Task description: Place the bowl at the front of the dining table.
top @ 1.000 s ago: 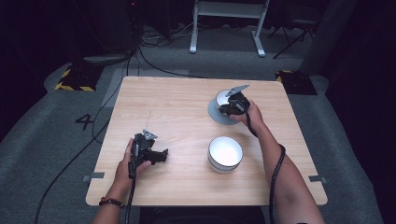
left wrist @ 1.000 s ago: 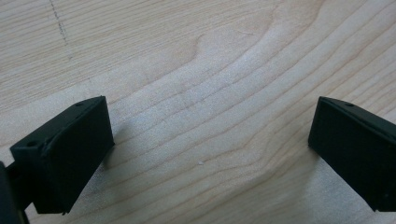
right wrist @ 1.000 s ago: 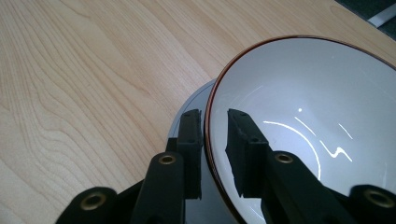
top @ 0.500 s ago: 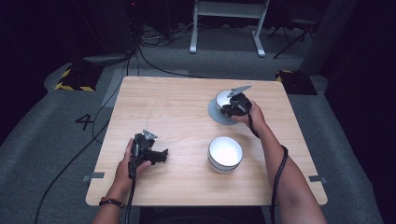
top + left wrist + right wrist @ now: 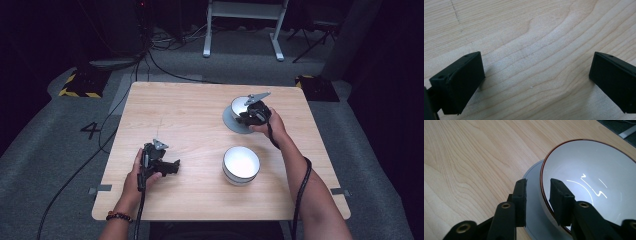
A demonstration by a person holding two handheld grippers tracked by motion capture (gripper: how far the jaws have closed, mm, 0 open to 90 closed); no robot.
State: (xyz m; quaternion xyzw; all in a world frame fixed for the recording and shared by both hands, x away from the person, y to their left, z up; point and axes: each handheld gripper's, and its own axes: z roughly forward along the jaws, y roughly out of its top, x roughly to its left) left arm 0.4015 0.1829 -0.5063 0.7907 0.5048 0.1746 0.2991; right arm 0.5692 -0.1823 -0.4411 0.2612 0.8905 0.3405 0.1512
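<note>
Wooden table, seen from above. A grey plate at far right carries a tilted bowl, its rim straddled, not visibly clamped, by the right gripper. A second bowl stands nearer. The left gripper is spread over bare wood.

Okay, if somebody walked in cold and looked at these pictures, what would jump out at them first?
Probably the right gripper at the table's far right, its jaws straddling the rim of a white bowl that sits on a grey plate. Next, a second white bowl standing alone nearer the person. The left gripper hangs wide open over bare wooden table.
</note>
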